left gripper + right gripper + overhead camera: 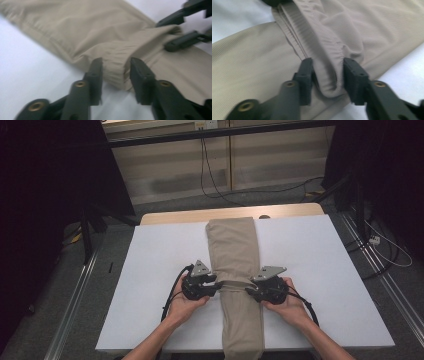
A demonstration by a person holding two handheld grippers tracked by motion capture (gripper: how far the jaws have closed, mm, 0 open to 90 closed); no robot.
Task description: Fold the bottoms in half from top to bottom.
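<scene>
Now my two hands face each other across the trousers (235,270), left gripper (216,286) and right gripper (250,291) each with fingers pinching the ribbed waistband (329,75) on the counter (320,270).

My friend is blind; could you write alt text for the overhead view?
A person's two hand-held grippers, left gripper and right gripper, pinch opposite edges of long, folded beige trousers on a white table.

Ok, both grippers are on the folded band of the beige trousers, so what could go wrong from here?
The left gripper and right gripper each pinch only a bunched edge of the trousers, so the fabric may slip free. The near end hangs off the white table; its weight could drag the fold crooked.
</scene>
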